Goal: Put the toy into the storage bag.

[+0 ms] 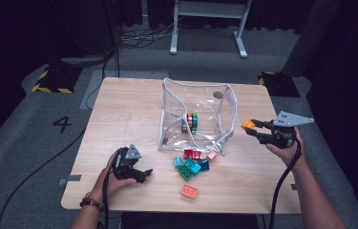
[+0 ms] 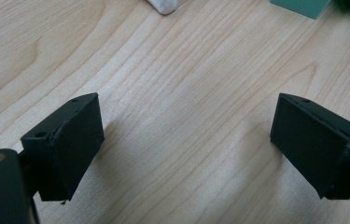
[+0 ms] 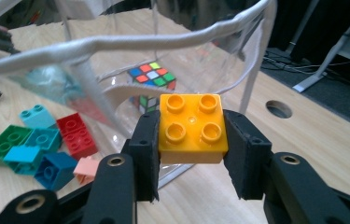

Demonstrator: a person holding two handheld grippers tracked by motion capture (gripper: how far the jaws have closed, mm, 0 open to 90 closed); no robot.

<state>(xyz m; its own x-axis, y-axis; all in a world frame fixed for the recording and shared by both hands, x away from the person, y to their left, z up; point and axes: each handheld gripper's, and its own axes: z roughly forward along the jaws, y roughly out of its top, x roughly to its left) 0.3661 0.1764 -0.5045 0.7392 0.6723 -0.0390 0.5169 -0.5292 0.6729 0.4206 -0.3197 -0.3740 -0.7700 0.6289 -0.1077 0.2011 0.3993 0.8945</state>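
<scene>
My right gripper (image 3: 191, 135) is shut on an orange four-stud brick (image 3: 192, 126), studs up, held above the table just right of a clear plastic bag (image 1: 198, 114); in the high view the right gripper (image 1: 252, 128) and orange brick (image 1: 248, 124) sit near the bag's right rim. A colour-tiled puzzle cube (image 1: 191, 122) lies inside the bag. My left gripper (image 1: 143, 173) rests low on the table at the front left, and its jaws (image 2: 186, 149) stand wide open over bare wood.
In front of the bag lies a cluster of loose bricks: red (image 1: 192, 153), green and teal (image 1: 190, 167), pale pink (image 1: 211, 155). A salmon brick (image 1: 189, 191) sits alone nearer the front edge. The tabletop has a round hole (image 1: 218, 95) at the back.
</scene>
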